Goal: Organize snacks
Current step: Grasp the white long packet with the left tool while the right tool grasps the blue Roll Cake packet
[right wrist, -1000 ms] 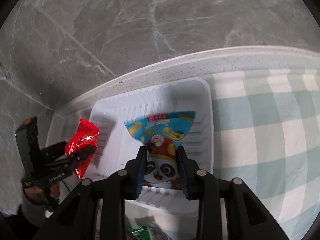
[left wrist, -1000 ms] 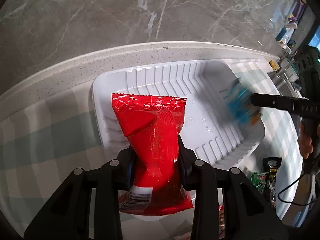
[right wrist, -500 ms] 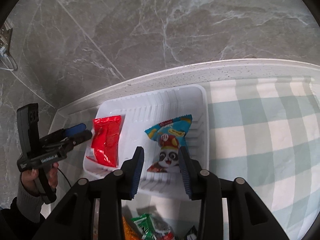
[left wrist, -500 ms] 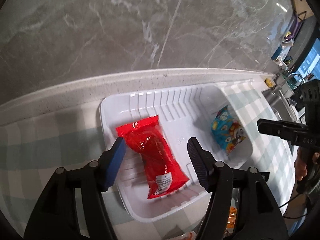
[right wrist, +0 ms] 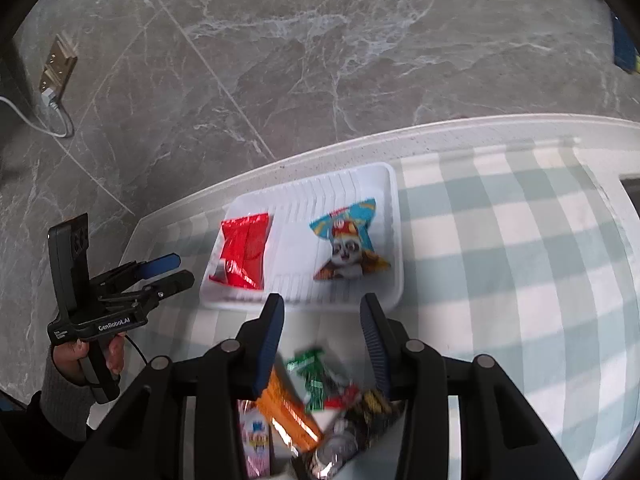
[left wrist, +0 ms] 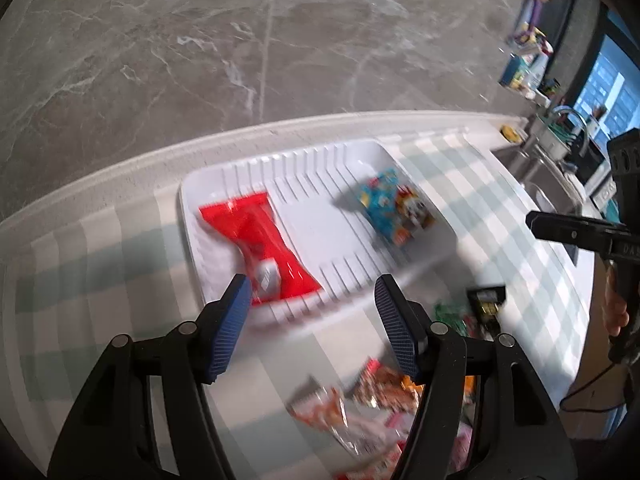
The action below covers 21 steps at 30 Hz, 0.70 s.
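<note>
The white ribbed tray (right wrist: 394,216) is set on the checked tablecloth (right wrist: 520,248), with the red snack packet (right wrist: 244,250) laid at its left end and the blue panda packet (right wrist: 350,240) at its right, well apart. Both grippers are held tilted down, above and short of the tray. The left gripper (left wrist: 312,292) is parted about halfway and the right gripper (right wrist: 320,312) has just been opening a bit more; nothing's gripped by either, and a loose snack pile (right wrist: 316,404) is seen under the right one.

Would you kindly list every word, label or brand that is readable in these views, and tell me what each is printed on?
"GenRoboLAI": white lettering on the body of the left gripper, seen from the right wrist view.
"DA...": cut-off white letters on the right gripper, left wrist view.
Red packet, panda packet: print too small to read.
Loose snack pile: blurred, unreadable.
White tray: no legible text.
</note>
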### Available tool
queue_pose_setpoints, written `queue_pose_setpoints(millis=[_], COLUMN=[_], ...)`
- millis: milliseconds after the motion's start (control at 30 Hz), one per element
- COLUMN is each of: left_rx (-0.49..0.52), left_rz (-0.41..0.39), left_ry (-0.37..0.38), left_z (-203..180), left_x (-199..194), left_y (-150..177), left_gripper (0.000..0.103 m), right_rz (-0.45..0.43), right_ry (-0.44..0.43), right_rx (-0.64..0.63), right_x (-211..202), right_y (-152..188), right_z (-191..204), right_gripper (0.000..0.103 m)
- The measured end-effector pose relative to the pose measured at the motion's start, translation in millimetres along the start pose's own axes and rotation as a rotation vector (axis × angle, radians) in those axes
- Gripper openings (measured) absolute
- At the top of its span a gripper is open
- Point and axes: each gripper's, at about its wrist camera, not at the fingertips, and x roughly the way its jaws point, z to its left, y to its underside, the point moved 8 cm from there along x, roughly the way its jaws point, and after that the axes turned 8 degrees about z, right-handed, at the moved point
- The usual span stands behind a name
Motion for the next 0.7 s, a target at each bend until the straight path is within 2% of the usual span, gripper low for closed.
queue_pose_setpoints(millis=[267,367,700], left_rx=[0.057,0.082,0.222], left_rz=[0.039,0.068,0.184], left_ry=[0.033,0.057,0.121], left_z=[-44.3,-65.9,-136.8], left_x=[-19.4,-25.5,-32.5], left_y=[60.8,88.1,168.2], left_gripper=[0.062,0.062,0.062], right_rz=[-0.013,-0.005,0.137], right_ry=[-0.018,-0.033,-0.134], right_rx=[0.037,0.057,0.167], right_x=[-23.7,-28.7,-15.8], right_y=[51.7,75.7,168.1], right_z=[-2.4,-3.0,-3.1], right_gripper=[0.044,0.049,0.049])
